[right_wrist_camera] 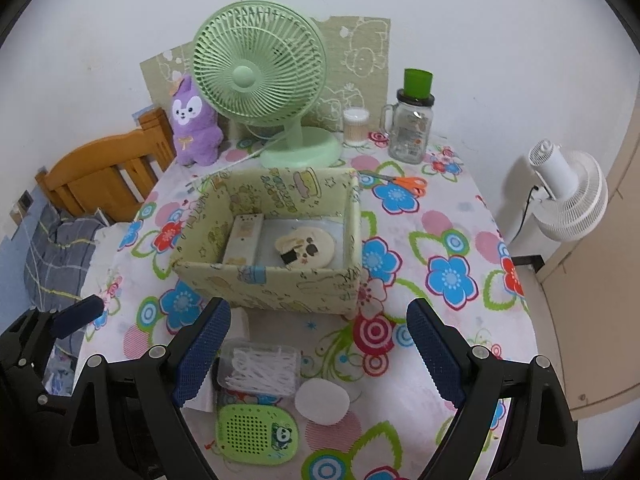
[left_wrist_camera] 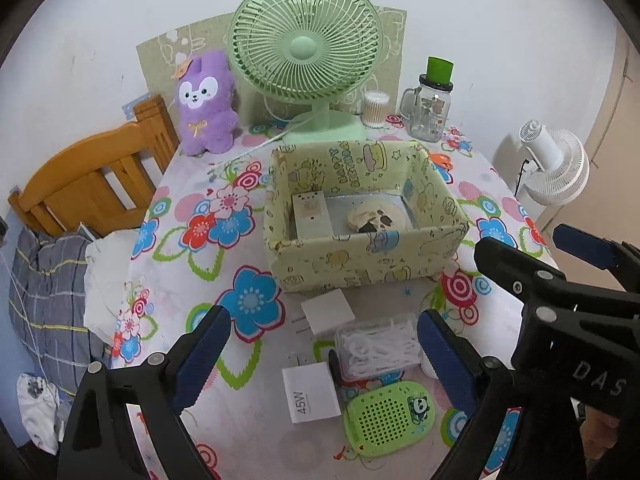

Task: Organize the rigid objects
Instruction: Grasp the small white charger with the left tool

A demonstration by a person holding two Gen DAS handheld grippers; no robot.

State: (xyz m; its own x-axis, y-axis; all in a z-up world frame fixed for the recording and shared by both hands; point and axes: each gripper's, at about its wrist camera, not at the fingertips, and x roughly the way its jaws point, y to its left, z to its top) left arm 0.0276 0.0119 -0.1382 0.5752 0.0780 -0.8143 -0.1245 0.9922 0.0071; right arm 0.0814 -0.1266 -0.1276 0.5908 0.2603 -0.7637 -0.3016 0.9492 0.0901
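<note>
While both claws gape, floss box (left_wrist_camera: 376, 344) lies between left claw (left_wrist_camera: 324, 360) fingers.

Both wrist views overlook the box (left_wrist_camera: 360, 256) obliquely.

Under your grippers lies a thin printed cloth (left_wrist_camera: 248, 432), matt and slightly creased. The box (left_wrist_camera: 360, 268) looks like cardboard wrapped in matt patterned paper, its floor faintly shiny. The white charger (left_wrist_camera: 310, 396) and the green perforated case (left_wrist_camera: 386, 420) are smooth plastic with a soft sheen; the small container (left_wrist_camera: 376, 348) is clear plastic. The gripper pads (left_wrist_camera: 204, 356) show a rough, dimpled blue texture on matt black plastic arms. The mug (left_wrist_camera: 430, 114) is glass, the toy (left_wrist_camera: 206, 104) fuzzy plush, the headboard (left_wrist_camera: 92, 184) varnished wood.
</note>
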